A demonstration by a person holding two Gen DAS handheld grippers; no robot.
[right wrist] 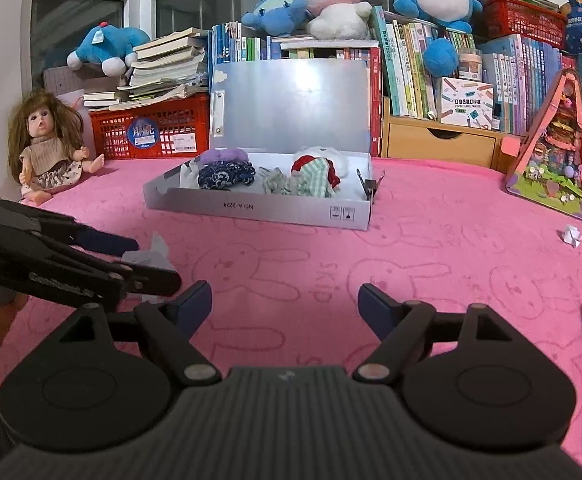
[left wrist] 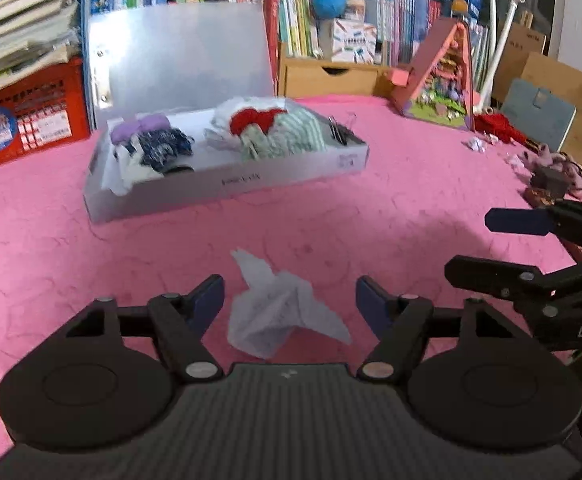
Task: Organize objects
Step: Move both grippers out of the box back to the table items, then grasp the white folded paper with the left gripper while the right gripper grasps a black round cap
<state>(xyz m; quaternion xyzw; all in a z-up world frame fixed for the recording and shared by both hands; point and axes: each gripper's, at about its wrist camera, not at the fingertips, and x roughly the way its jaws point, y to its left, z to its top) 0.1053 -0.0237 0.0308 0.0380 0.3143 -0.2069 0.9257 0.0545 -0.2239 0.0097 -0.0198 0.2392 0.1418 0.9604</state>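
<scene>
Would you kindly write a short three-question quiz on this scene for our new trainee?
1. True or false: the left tongs are shut on the crumpled white tissue paper.
2. Which sits right of the grey cardboard box in the right wrist view? A) the long-haired doll B) the pink triangular toy house
3. Fill in: the box's lid stands ____.

Key:
1. False; the jaws are open, with the paper lying between them on the pink bunny-print cloth.
2. B
3. open
</scene>
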